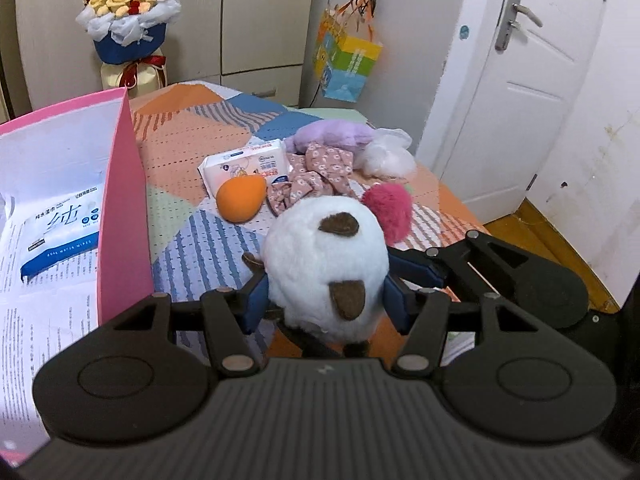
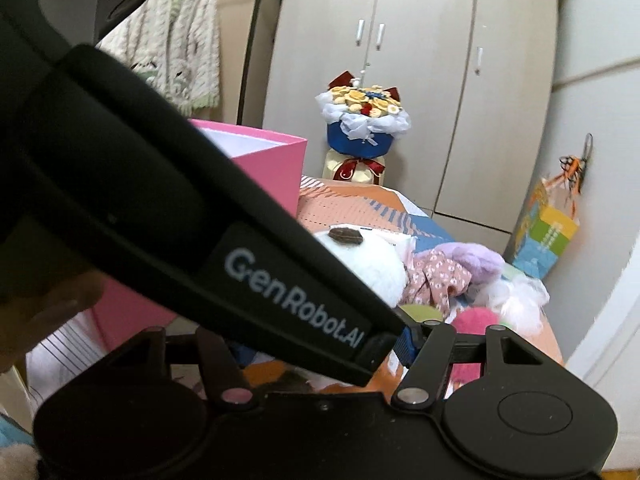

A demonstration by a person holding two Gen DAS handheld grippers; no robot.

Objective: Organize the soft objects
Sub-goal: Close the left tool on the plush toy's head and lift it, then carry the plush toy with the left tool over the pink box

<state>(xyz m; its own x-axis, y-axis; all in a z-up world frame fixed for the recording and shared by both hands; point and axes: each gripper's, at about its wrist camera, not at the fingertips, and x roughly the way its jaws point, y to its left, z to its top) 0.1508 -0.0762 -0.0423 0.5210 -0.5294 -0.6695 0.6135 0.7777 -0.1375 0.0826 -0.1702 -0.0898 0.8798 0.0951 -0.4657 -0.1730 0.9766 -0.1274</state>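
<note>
A round white plush toy (image 1: 320,256) with brown ears is squeezed between the blue pads of my left gripper (image 1: 326,300), just right of the pink box (image 1: 120,208). In the right wrist view the same plush (image 2: 372,268) peeks out behind the left gripper's black body (image 2: 224,240), which hides most of my right gripper (image 2: 324,348). One blue finger (image 1: 420,268) of the right gripper lies against the plush's right side; its other finger is hidden. On the patchwork bed cover (image 1: 192,136) lie an orange egg-shaped sponge (image 1: 240,198), a floral cloth (image 1: 316,176), a pink pom-pom (image 1: 388,208) and a purple plush (image 1: 336,136).
The pink box holds a blue-and-white wipes pack (image 1: 60,232). Another wipes pack (image 1: 248,164) and white fluff (image 1: 388,152) lie on the bed. A bouquet (image 1: 128,20) stands by the wardrobe. A colourful gift bag (image 1: 344,64) hangs on the wall, and a white door (image 1: 520,100) is at right.
</note>
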